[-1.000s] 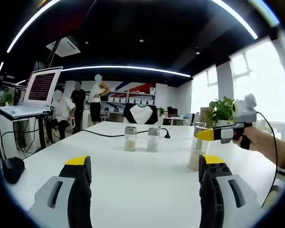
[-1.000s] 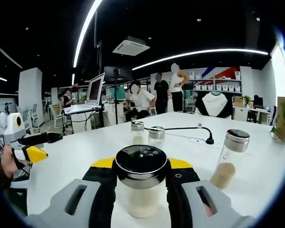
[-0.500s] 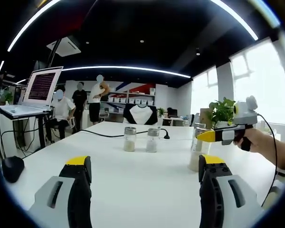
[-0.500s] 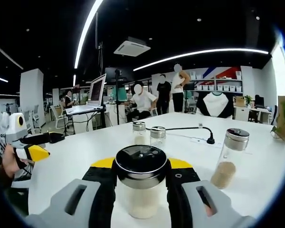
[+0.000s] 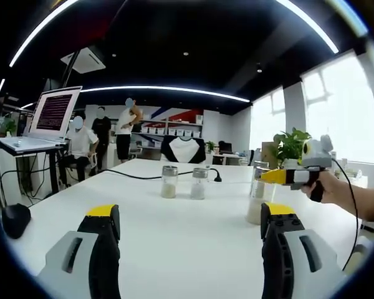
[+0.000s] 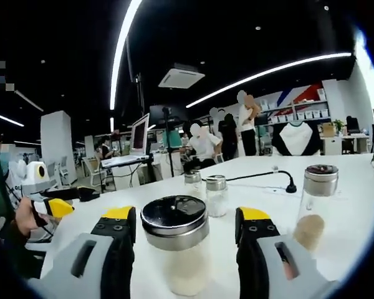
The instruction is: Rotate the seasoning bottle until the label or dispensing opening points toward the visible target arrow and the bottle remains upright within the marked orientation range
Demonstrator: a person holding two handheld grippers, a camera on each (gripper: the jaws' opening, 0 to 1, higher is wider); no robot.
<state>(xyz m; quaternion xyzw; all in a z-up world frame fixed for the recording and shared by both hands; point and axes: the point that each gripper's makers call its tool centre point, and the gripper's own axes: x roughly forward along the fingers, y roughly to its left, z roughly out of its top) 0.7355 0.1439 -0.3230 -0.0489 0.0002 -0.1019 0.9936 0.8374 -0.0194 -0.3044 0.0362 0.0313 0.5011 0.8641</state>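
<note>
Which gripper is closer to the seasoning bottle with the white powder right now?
Right. The right gripper has its fingers on either side of the seasoning bottle, open with gaps showing. The left gripper is open over bare table, well away from it.

Laptop [image 5: 50, 115]; potted plant [image 5: 291, 144]; cable [image 5: 137, 177]

A seasoning bottle [image 6: 174, 246] stands on the bench [image 6: 355, 212] between the right gripper's [image 6: 186, 232] jaws, two shakers [image 6: 207, 192] behind it, another bottle [image 6: 316, 202] to its right.
</note>
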